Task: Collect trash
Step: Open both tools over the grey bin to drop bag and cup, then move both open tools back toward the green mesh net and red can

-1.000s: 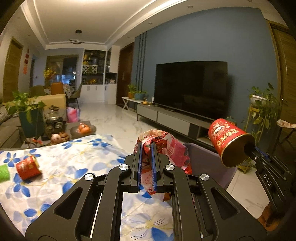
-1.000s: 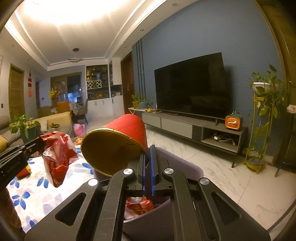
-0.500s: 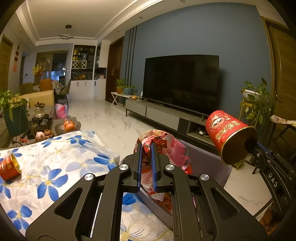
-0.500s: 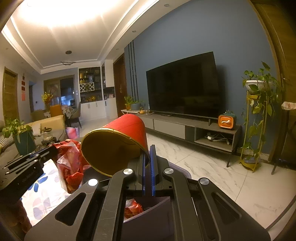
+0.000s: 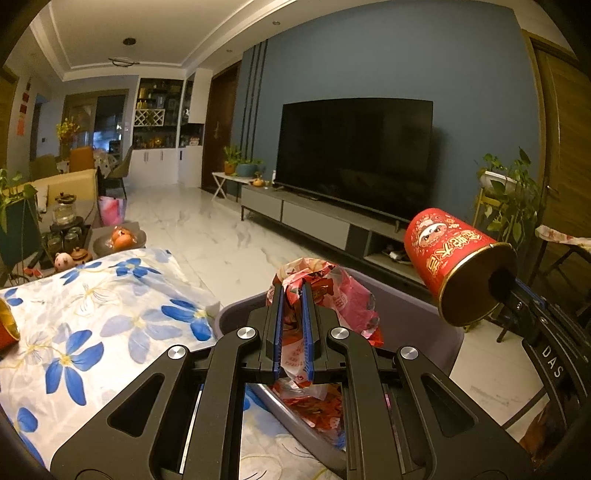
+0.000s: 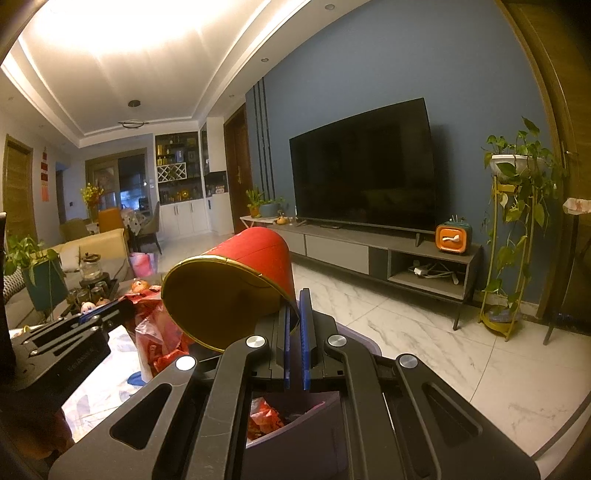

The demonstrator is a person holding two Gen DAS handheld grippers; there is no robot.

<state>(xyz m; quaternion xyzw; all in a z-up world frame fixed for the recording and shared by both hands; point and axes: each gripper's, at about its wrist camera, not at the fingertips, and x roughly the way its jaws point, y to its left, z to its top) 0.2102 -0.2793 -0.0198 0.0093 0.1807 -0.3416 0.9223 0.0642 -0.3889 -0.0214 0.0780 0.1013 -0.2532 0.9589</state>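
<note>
Meanwhile, left claw (image 5: 292, 328) clenches a crumpled red wrapper (image 5: 332, 295) over the grey bin (image 5: 436, 321); right claw (image 6: 294, 334) pinches a red tube's (image 6: 236, 284) rim.

Wall: blue-grey accent wall (image 6: 369, 66), three dark vertical strips beside a dark wood door (image 6: 236, 170)
TV: large black screen (image 6: 364, 166) on a low grey console (image 6: 369, 254), small orange box (image 6: 453, 239) on top
Floor: glossy white marble tile (image 6: 424, 332)
Plant: trailing vine on a tall yellow stand (image 6: 511, 236), right of the console
Ceiling: white, stepped cove, bright glow (image 6: 122, 33)
Far end: white cabinets with lit shelves (image 5: 162, 147), yellow chairs
Table: blue-flower cloth (image 5: 92, 314)
</note>
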